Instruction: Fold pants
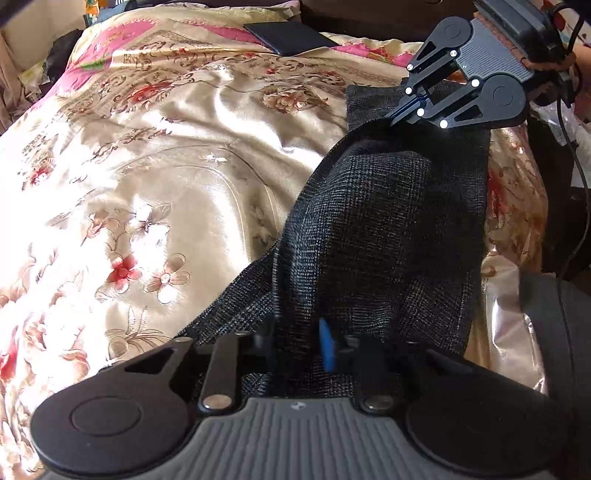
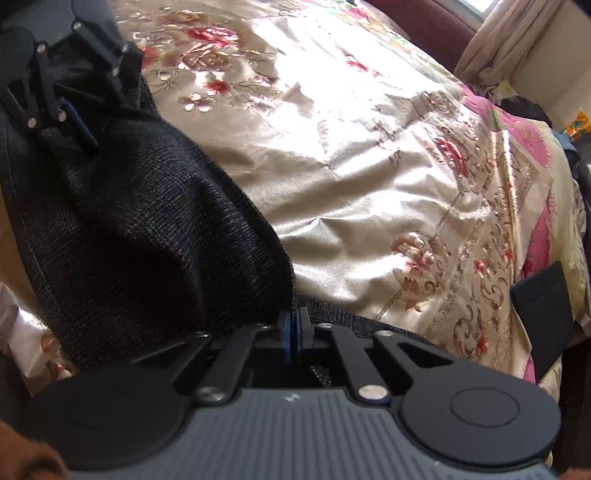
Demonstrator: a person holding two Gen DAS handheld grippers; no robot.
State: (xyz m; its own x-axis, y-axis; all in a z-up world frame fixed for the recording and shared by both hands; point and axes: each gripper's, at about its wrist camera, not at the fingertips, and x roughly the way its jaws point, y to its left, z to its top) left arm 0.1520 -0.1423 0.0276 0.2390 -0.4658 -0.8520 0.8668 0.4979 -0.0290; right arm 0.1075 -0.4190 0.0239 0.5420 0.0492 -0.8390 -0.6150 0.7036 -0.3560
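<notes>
No text, label or number is legible anywhere — none.

You are working over a bed point(image 1: 177, 177) covered by a glossy cream satin bedspread point(image 2: 369, 184) embroidered with red and pink flowers and bordered in pink. Strong daylight glares off its creases, washing out patches. A flat black rectangular object point(image 1: 288, 37) lies on the bedspread near the pink border; what it is you cannot tell. In the right wrist view a pale curtain point(image 2: 517, 44) hangs in the upper corner beside a dark maroon headboard or bed end point(image 2: 424, 22). Dim clutter point(image 1: 55, 55) sits beyond the bed's far edge against a light wall point(image 1: 40, 26).
</notes>
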